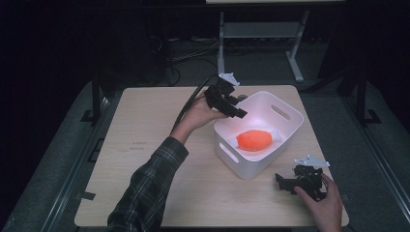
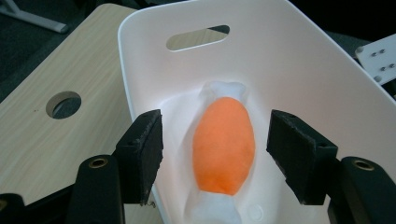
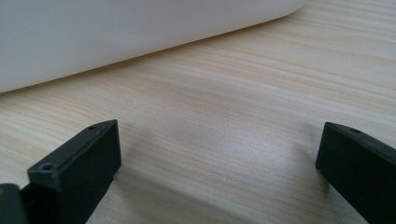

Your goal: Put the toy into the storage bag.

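Left gripper view: left tool (image 2: 212,158) wide above half-wrapped orange object (image 2: 224,144), its ends indistinct.

Orange oval soft object with white ends (image 1: 255,139) (image 2: 224,144) lies flat on the floor of white plastic bin with slot handles (image 1: 285,128) (image 2: 299,56), right-center of light wood table (image 1: 145,145).

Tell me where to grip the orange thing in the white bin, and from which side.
Grip the orange object across its fat middle, coming straight down from above. It lies flat on the floor of the white bin, whose walls block any sideways approach. The left gripper is open, its fingers either side of the object's narrower width, likely the easiest span.
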`<action>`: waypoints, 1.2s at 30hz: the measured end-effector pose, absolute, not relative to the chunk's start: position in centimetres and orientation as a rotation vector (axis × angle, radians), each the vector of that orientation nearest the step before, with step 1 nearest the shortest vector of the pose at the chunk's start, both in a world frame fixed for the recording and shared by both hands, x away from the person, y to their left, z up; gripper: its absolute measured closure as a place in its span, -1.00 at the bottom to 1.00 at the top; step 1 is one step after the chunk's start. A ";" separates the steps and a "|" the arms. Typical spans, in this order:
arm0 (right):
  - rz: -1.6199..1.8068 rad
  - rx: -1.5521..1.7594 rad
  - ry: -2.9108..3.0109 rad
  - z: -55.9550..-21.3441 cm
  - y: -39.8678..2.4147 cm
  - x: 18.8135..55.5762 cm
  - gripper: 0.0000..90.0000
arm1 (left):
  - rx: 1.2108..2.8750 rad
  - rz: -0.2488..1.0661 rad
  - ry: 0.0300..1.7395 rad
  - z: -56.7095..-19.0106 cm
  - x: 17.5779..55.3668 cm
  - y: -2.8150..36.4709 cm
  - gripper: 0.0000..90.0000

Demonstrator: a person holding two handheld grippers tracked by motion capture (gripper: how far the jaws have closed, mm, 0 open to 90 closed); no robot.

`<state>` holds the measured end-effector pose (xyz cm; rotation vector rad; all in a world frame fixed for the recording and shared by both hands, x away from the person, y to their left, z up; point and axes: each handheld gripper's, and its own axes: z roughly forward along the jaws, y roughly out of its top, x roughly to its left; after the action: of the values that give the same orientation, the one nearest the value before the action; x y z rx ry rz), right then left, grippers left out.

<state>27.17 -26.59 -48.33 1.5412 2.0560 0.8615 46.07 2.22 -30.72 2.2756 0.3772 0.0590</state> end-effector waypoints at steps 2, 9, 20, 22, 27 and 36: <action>0.862 1.541 2.056 -48.3 -26.6 27.2 -1.00 | 2.275 0.065 0.386 -30.6 45.9 2.5 -0.21; 0.862 1.541 2.056 -48.3 -26.6 27.2 -1.00 | 2.270 0.093 0.396 -30.3 45.4 3.7 -0.26; 0.861 1.540 2.057 -48.3 -26.6 27.2 -1.00 | 2.248 0.153 0.439 -30.1 44.8 5.7 -0.60; 0.861 1.540 2.057 -48.3 -26.6 27.2 -1.00 | 2.247 0.159 0.445 -30.1 44.7 6.2 -0.63; 0.860 1.538 2.057 -48.3 -26.6 27.2 -1.00 | 2.216 0.148 0.469 -30.3 44.1 7.8 -0.64; 0.861 1.536 2.058 -48.4 -26.6 27.2 -1.00 | 2.213 0.161 0.512 -30.8 42.9 10.5 -0.64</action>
<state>27.19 -26.62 -48.35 1.5357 2.0576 0.8609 42.89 10.49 -30.77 2.2129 0.5115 0.1607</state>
